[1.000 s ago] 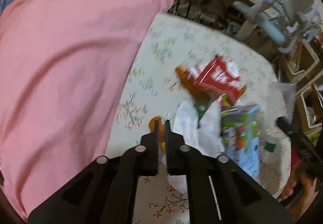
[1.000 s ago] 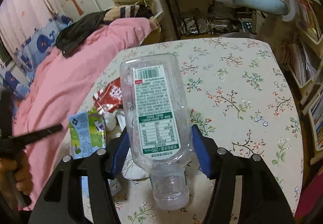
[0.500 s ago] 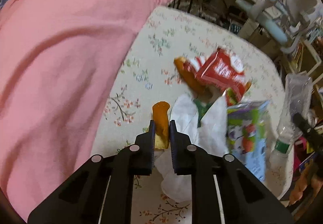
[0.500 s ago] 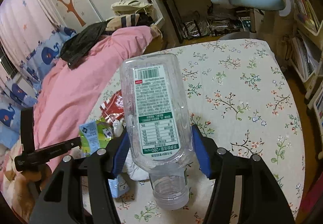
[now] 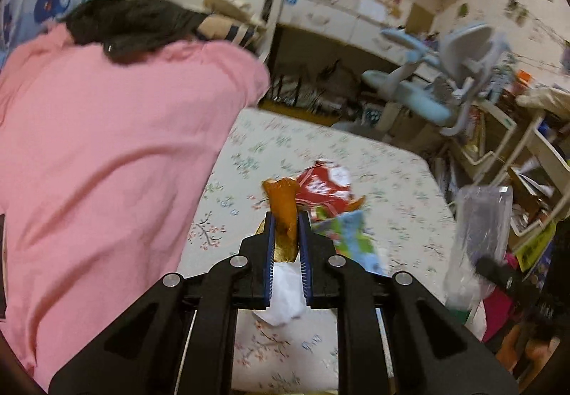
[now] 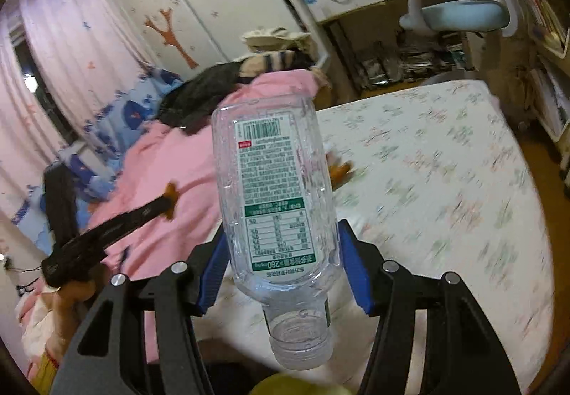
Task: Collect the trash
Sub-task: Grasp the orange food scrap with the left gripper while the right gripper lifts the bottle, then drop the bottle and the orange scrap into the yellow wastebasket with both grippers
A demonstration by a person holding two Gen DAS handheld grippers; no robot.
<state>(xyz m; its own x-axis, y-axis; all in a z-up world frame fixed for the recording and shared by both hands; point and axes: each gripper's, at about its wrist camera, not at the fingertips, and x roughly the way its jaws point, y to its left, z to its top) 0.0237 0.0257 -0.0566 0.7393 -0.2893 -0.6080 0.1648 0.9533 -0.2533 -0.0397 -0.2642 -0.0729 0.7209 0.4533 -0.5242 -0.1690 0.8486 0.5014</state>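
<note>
My left gripper (image 5: 286, 217) is shut on an orange peel (image 5: 283, 206) and holds it above the floral table (image 5: 392, 174). On the table beneath lie a red snack wrapper (image 5: 326, 190), a green and blue drink carton (image 5: 351, 242) and a white tissue (image 5: 281, 295). My right gripper (image 6: 281, 234) is shut on a clear plastic bottle (image 6: 274, 195), neck toward the camera, without a cap, held above the table. The bottle also shows in the left wrist view (image 5: 477, 245). The left gripper with the peel shows in the right wrist view (image 6: 156, 208).
A pink blanket (image 5: 107, 152) lies along the table's left side with dark clothing (image 5: 124, 24) on top. A blue and grey chair (image 5: 445, 74) stands beyond the table. Shelves with books (image 5: 516, 152) are at the right. A yellow-green rim (image 6: 299, 386) shows below the bottle.
My left gripper closed on the orange peel and lifted it off the table. My right gripper raised and tilted with the bottle still in it.
</note>
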